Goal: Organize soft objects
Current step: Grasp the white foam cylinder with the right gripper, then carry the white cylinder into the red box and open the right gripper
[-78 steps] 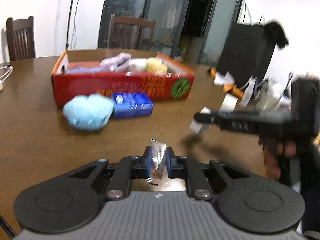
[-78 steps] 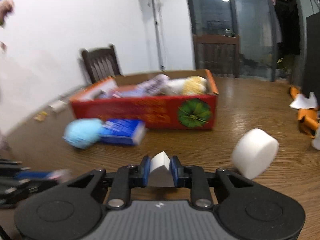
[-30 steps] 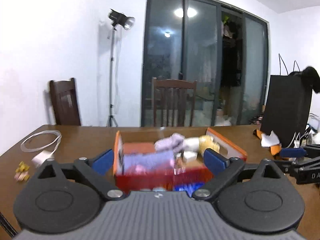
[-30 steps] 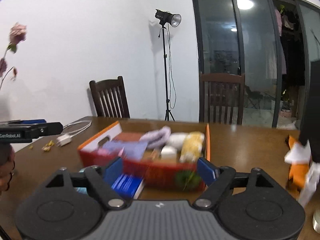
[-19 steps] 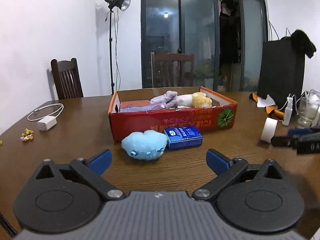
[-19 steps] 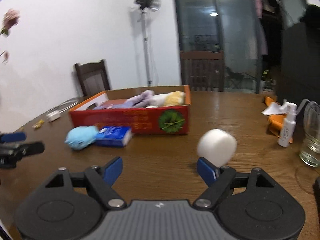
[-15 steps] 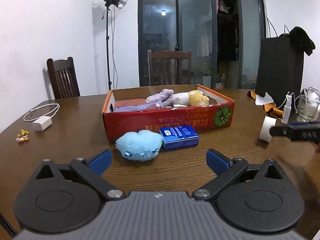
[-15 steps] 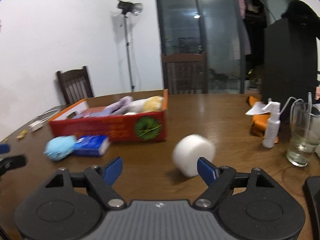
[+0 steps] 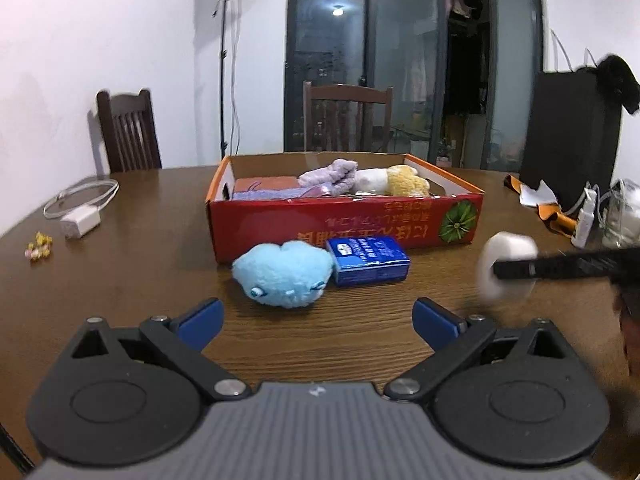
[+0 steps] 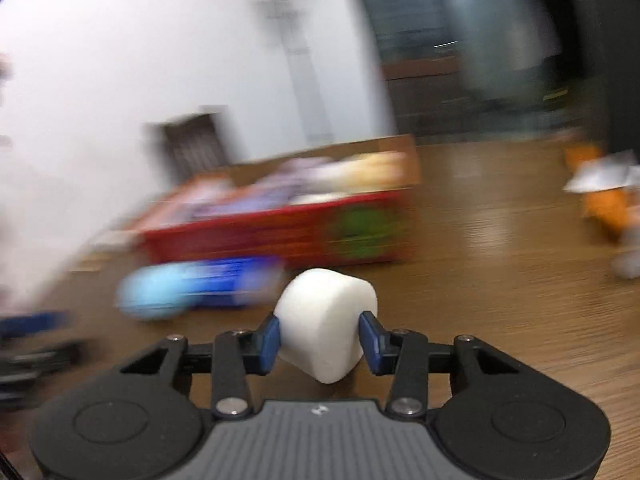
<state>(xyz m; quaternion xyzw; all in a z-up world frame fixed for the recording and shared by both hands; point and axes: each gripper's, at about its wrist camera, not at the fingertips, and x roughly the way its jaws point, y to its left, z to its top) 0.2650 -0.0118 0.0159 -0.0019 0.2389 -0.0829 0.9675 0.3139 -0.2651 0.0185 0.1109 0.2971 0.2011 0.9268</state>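
Two blue pads of right gripper (image 10: 319, 339) pinching white foam cylinder (image 10: 326, 322) at its sides, low over wooden table (image 10: 500, 300) and well short of red box (image 9: 344, 216). Risking a squeeze-out: soft foam bulging past the pads, possibly popping free or rolling during the carry. Left gripper (image 9: 318, 320) hanging spread wide and empty, nearing blue plush (image 9: 284, 278) beside blue packet (image 9: 366, 256).

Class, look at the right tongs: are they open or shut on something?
Shut on the white foam cylinder. In the right wrist view, both blue pads of the right tongs press against its sides; whether it is lifted cannot be told.
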